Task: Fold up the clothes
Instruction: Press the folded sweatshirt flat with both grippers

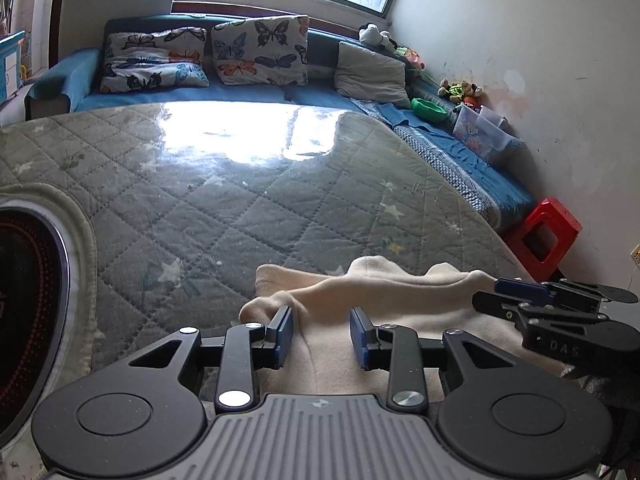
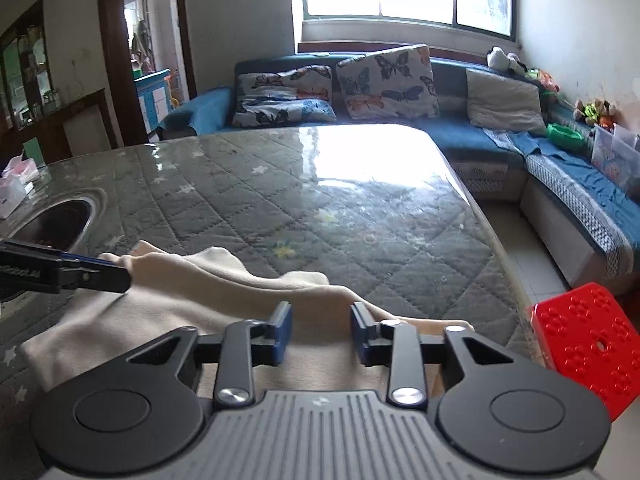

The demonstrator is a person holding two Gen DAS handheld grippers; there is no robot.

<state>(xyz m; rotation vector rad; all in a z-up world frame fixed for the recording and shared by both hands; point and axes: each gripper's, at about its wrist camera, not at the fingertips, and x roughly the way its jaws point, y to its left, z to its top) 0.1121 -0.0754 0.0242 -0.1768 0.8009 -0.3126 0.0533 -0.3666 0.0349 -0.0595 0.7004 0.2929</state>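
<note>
A cream fleece garment (image 1: 380,300) lies rumpled on the near part of a quilted grey table (image 1: 240,208). My left gripper (image 1: 321,336) is open, its blue pads over the garment's left part with cloth between and under the jaws. My right gripper (image 2: 321,334) is open over the garment's (image 2: 224,292) right part near the table's (image 2: 320,208) edge. The right gripper also shows in the left wrist view (image 1: 520,292) at the garment's right side. The left gripper shows in the right wrist view (image 2: 100,270) at the garment's far left corner.
A round inset cooktop (image 1: 28,300) sits in the table at the left. A red plastic stool (image 2: 588,344) stands by the table's right edge. A blue sofa (image 1: 256,92) with butterfly pillows, toys and a clear box lines the far wall. A tissue box (image 2: 12,188) stands far left.
</note>
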